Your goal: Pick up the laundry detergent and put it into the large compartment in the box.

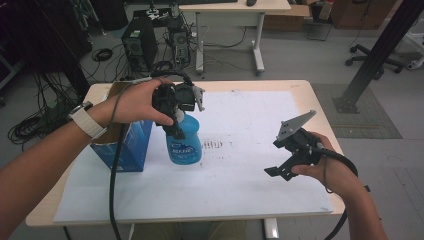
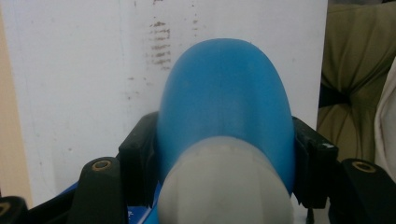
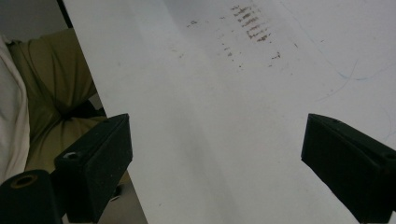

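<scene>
While the person's forearms reach in from below, the high view has the left gripper clamped on the neck of a blue spray bottle, which stands on the white sheet covering the table, just beside a blue cardboard box; the right gripper hovers well apart, jaws spread. From the left gripper view, both jaws press the blue spray bottle below its pale cap. From the right gripper view, the jaws stand wide apart over the smudged white sheet, holding nothing.
</scene>
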